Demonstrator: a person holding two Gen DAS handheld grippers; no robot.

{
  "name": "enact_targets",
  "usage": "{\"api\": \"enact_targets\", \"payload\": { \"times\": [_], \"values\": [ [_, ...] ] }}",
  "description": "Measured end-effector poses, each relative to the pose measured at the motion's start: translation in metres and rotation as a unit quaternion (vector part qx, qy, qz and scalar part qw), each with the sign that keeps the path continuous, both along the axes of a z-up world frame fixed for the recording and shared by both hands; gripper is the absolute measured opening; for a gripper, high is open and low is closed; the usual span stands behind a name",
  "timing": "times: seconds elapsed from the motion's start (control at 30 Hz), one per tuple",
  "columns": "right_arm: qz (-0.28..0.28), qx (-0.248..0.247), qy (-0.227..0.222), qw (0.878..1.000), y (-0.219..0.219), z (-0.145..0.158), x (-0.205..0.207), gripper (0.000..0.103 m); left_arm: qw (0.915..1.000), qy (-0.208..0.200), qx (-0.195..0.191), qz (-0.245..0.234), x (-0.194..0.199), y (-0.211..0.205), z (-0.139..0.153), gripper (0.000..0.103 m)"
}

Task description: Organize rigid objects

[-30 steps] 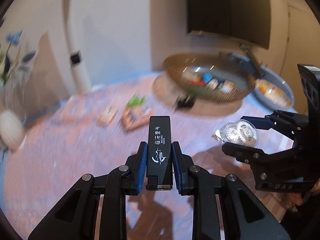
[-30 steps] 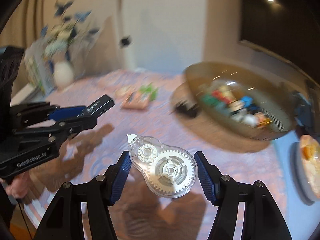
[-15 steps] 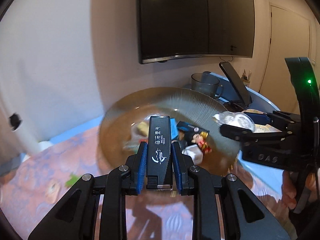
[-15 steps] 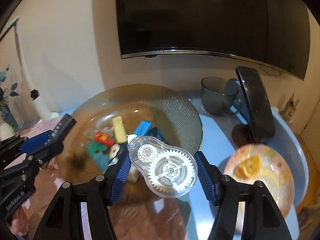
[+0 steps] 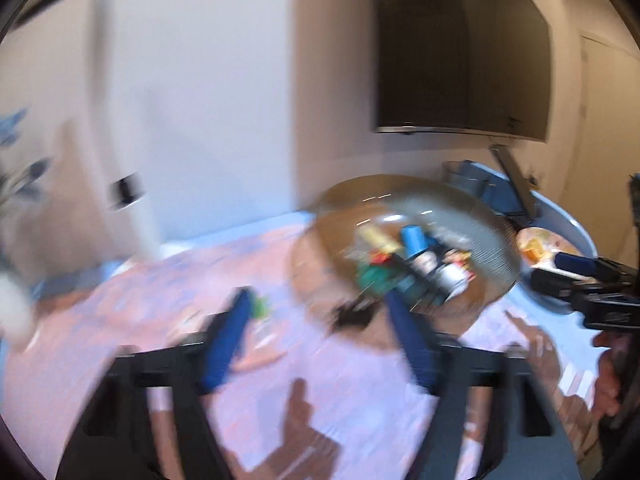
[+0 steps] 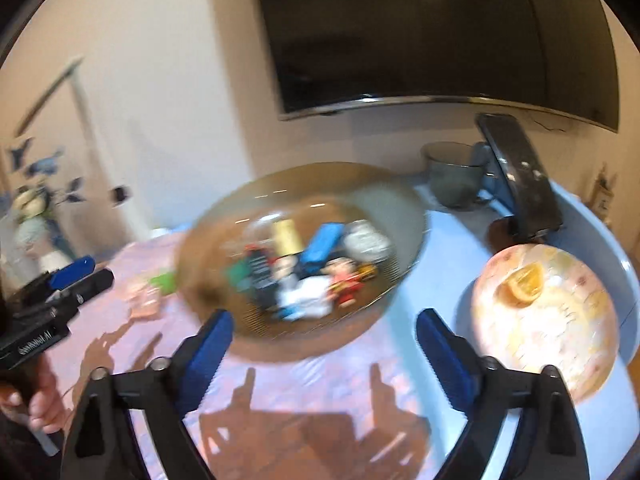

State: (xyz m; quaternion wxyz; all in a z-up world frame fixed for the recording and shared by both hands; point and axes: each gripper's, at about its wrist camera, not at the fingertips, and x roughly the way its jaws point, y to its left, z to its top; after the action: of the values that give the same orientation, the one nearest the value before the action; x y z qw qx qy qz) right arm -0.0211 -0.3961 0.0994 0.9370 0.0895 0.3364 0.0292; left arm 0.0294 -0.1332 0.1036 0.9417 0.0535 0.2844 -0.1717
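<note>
Both hand-held grippers hang over the near side of the table, tilted down toward the glass bowl. The left hand-held gripper (image 5: 320, 320) has just been opening; its blue pads stand well apart with nothing between them. The right hand-held gripper (image 6: 322, 338) has just been opening too, and its jaws are wide and empty. A hand (image 6: 38, 396) grips the left tool's handle at the lower left of the right wrist view; fingers behind the right tool show at the right edge of the left wrist view.

The ribbed glass bowl (image 6: 404, 216) sits just ahead of both pairs of fingers. In it lies a heap of small rigid things: a black stick with white lettering (image 6: 262, 276), a clear tape dispenser (image 6: 366, 240), a blue block (image 6: 322, 246), a pale yellow piece (image 6: 286, 236) and a small red figure (image 6: 346, 280). Much of it is smeared by motion.

Left of the bowl, a small black thing (image 5: 352, 314) and something green (image 6: 164, 280) lie on the pink patterned cloth (image 6: 304, 384). To the right are a plate with an orange slice (image 6: 524, 284), a grey glass cup (image 6: 452, 180) and a dark phone on a stand (image 6: 520, 180). A dark screen (image 6: 420, 32) hangs on the pale wall, and a vase of flowers (image 6: 32, 216) stands far left.
</note>
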Motion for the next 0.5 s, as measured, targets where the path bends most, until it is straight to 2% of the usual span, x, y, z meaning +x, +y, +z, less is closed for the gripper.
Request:
{"api": "enact_targets", "payload": {
  "times": [0.13, 0.2, 0.27, 0.33, 0.4, 0.5],
  "values": [
    [0.066, -0.022, -0.002, 0.998, 0.052, 0.002, -0.016, 0.093, 0.9992, -0.003, 0.014, 0.038, -0.031, 0.043, -0.011, 0.08],
    [0.102, -0.033, 0.007, 0.994, 0.083, -0.005, -0.018, 0.093, 0.9968, -0.011, 0.051, 0.061, -0.045, 0.056, -0.024, 0.08],
    [0.128, -0.053, 0.017, 0.99, 0.111, -0.018, -0.019, 0.093, 0.9944, 0.001, 0.079, 0.069, -0.049, 0.064, -0.04, 0.08],
    [0.139, -0.073, 0.035, 0.987, 0.133, -0.037, -0.016, 0.093, 0.9927, 0.026, 0.091, 0.075, -0.047, 0.071, -0.06, 0.08],
    [0.145, -0.065, 0.056, 0.986, 0.141, -0.054, -0.012, 0.093, 0.9918, 0.075, 0.073, 0.074, -0.037, 0.082, -0.073, 0.08],
    [0.139, -0.072, 0.085, 0.984, 0.141, -0.067, -0.001, 0.093, 0.9917, 0.109, 0.02, 0.066, -0.029, 0.1, -0.078, 0.08]
  ]
}}
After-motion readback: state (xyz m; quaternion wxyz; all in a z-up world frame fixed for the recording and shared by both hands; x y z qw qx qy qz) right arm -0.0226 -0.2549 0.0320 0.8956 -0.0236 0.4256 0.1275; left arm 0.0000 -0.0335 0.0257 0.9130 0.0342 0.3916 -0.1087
